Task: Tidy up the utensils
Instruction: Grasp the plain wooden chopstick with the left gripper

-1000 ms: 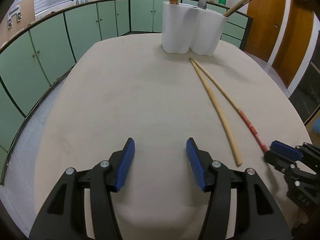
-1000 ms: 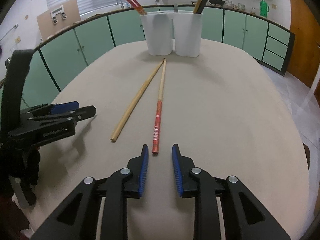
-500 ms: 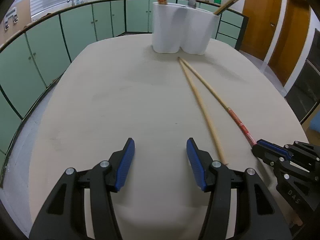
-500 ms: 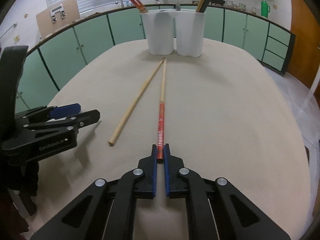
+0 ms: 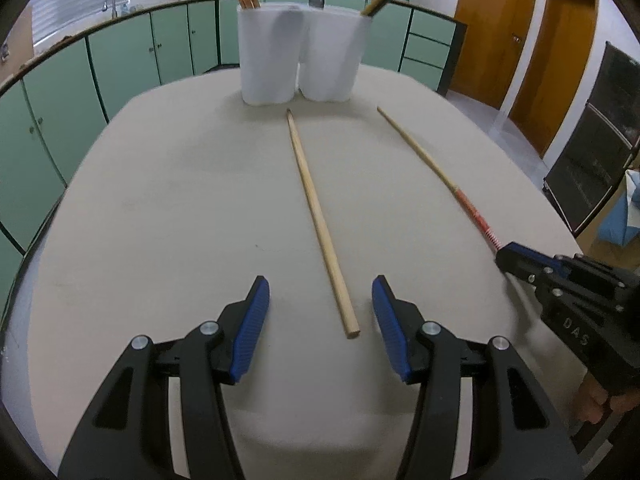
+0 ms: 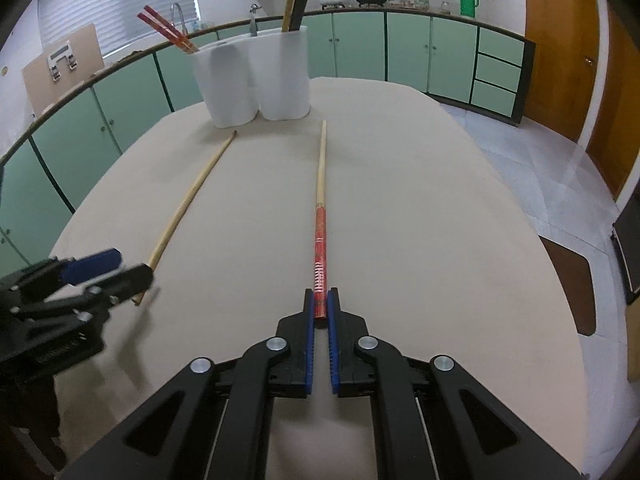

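since a second ago the right gripper (image 6: 320,312) has closed its fingers (image 6: 308,320) on the red end of the red-handled chopstick (image 6: 320,216) and swung it away from the plain chopstick (image 5: 320,216), so their far tips no longer meet. the left gripper (image 5: 320,312) has slid over so the plain chopstick's near end lies between its fingers, which stand apart and grip nothing. both sticks lie on the bench (image 5: 180,200), short of the white holder (image 5: 300,64), which already has several utensils in it. by my reading, two remain to lift and drop in.
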`<state>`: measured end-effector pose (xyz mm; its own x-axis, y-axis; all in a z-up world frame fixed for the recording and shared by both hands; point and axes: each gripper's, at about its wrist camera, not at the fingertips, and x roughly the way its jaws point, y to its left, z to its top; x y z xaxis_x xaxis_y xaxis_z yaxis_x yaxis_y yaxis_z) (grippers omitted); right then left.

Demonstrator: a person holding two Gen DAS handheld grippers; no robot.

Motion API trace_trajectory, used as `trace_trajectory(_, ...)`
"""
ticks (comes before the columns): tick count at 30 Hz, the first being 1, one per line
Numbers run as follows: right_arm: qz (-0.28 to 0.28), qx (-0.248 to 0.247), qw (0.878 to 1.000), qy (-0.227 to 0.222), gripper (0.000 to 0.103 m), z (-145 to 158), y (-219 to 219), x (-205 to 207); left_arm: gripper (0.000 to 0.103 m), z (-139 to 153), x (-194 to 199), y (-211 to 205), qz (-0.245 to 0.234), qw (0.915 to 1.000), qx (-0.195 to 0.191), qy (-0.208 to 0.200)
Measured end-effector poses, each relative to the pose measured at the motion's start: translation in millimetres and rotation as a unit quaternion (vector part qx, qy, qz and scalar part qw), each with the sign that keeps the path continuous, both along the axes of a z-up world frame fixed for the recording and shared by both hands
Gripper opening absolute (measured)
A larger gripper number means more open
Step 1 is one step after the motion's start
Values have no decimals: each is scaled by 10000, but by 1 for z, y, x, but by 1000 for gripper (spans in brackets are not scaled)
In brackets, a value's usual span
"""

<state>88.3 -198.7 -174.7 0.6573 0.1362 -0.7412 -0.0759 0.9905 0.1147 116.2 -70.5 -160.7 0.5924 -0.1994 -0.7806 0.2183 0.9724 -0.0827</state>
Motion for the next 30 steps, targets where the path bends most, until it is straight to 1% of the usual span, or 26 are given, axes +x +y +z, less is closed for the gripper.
trace_trajectory(2, 42, -2, 10000, 12, 6, -1, 1, 3, 49, -2, 1, -2, 25, 10000, 78, -33)
trace_trajectory(5, 77, -7, 10000, 28, 6, -1, 2, 0, 40, -2, 1, -5, 59, 9998, 158, -59)
trace_trajectory(8, 95, -1, 9999, 37, 6, -1, 3, 2, 28, -2, 1, -7, 95, 9998, 161, -77)
trace_trajectory(10, 110, -15, 9999, 39, 6, -1, 3, 1, 17, -2, 1, -9, 120, 9997, 184, -86)
trace_trajectory(11, 121, -30, 9999, 41, 6, -1, 4, 1, 14, -2, 1, -10, 145, 9996, 214, -90)
trace_trajectory(12, 127, -40, 9999, 41, 6, -1, 5, 1, 8, -2, 1, -11, 170, 9996, 231, -87)
trace_trajectory(16, 133, -144, 9998, 39, 6, 0, 7, 0, 6, -1, 0, -14, 231, 9992, 301, -105)
trace_trajectory(20, 147, -210, 9997, -1, 6, 2, 8, -2, 6, 1, 1, -12, 244, 9994, 239, -71)
trace_trajectory(23, 149, -207, 9996, -115, 6, 7, 7, -5, 6, 6, -2, -9, 241, 9994, 238, -76)
trace_trajectory(27, 196, -254, 9990, -303, 6, 19, 7, -7, 6, 19, -6, -4, 218, 9990, 296, -241)
trace_trajectory(30, 211, -226, 9986, -438, 6, 30, 6, -9, 6, 35, -11, 0, 213, 9983, 324, -425)
